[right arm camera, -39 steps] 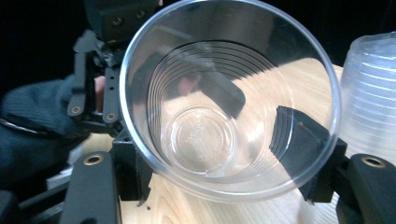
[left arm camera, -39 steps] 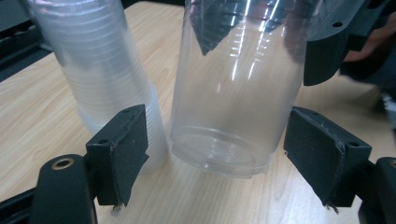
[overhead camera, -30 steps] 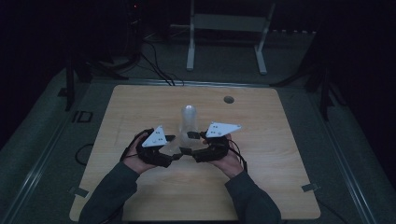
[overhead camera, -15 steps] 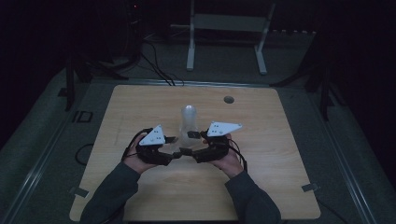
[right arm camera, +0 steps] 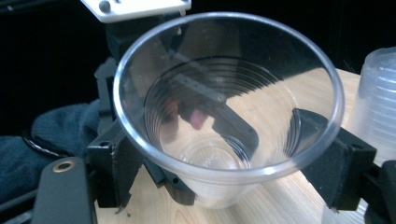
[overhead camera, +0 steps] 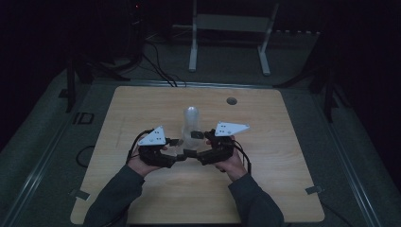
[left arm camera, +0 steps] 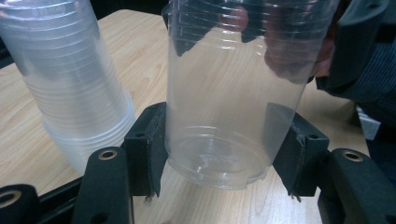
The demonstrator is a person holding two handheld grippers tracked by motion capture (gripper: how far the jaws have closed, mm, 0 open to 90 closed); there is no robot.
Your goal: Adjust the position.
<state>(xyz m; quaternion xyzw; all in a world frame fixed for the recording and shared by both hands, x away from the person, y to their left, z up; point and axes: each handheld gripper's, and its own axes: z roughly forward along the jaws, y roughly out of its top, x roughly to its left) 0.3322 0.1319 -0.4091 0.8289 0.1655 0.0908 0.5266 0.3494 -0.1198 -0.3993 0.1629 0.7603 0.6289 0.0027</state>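
Your left gripper (left arm camera: pixel 219 154) is clamped on the base of the single clear plastic cup (left arm camera: pixel 229 93), just right of the upside-down stack of clear plastic cups (left arm camera: pixel 70 79). Your right gripper (right arm camera: pixel 224 163) has just been opening, its jaws flanking the cup, pads seemingly off it.

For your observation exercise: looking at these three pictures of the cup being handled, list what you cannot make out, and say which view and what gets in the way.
- High view: the single cup between the two tools is too small and dim to tell apart.
- Left gripper view: the cup's rim is cut off by the top edge; so is the top of the cup stack.
- Right gripper view: the stack is cut by the right edge; its count cannot be told.
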